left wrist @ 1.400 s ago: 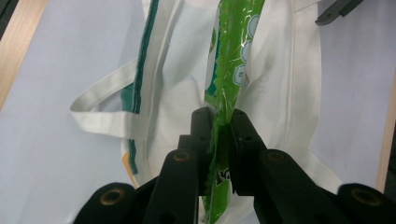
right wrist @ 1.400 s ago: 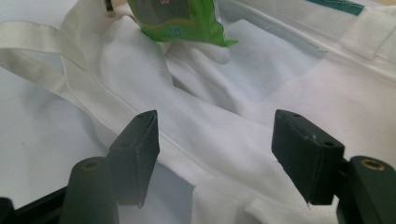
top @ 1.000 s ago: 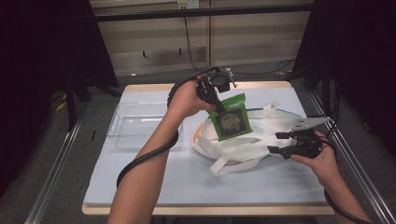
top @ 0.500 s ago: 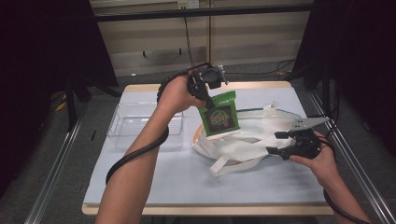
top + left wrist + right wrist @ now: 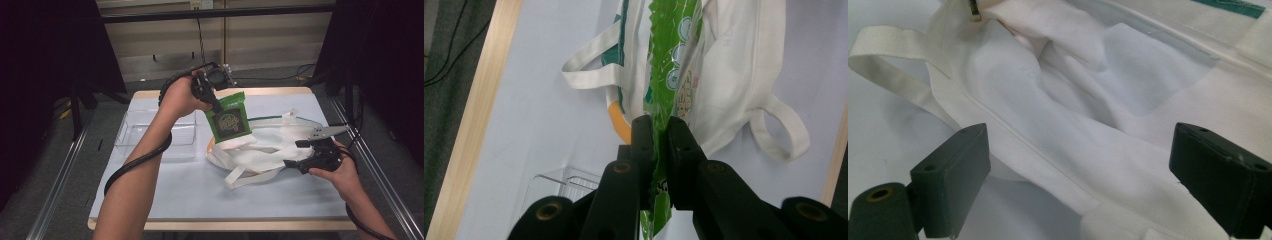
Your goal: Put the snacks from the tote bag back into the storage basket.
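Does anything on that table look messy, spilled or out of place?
Nothing is spilled or torn. The white cloth bag lies crumpled, straps splayed, while the left gripper holds the green packet above it.

Clear plastic tray [image 5: 155, 131] on pale blue table cover [image 5: 165, 185], left side.
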`<state>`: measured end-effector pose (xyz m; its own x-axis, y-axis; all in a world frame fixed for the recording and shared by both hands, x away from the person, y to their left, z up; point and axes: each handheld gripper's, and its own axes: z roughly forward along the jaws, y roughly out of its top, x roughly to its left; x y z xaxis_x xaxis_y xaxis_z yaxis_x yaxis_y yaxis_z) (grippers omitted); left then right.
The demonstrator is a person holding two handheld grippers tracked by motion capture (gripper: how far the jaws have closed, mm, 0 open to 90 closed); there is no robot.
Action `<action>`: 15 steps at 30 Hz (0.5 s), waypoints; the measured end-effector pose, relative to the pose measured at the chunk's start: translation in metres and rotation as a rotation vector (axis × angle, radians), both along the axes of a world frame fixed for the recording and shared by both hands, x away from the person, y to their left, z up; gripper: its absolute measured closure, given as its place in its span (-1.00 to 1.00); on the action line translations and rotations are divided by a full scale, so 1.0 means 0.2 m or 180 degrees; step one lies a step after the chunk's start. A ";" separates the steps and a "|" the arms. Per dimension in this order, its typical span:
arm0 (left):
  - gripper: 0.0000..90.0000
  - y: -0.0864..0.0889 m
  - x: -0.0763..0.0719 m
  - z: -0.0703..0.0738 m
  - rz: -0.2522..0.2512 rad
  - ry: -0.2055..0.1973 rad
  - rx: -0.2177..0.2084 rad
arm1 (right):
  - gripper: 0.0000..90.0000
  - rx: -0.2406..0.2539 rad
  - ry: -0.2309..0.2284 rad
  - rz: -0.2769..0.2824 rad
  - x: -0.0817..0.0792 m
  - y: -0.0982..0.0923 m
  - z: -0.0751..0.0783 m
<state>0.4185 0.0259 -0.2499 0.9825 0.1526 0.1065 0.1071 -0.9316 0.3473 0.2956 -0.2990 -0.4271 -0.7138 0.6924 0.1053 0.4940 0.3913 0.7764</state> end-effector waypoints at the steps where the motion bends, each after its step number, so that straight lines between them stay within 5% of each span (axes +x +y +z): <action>1: 0.87 0.00 0.00 0.00 0.0017 0.0009 0.0014 | -0.81 -0.0005 -0.0001 -0.0003 0.00 0.00 0.00; 15: 0.87 0.05 0.02 0.10 0.0005 -0.0097 0.0010 | -0.86 0.0027 0.0019 -0.0002 0.00 0.00 0.00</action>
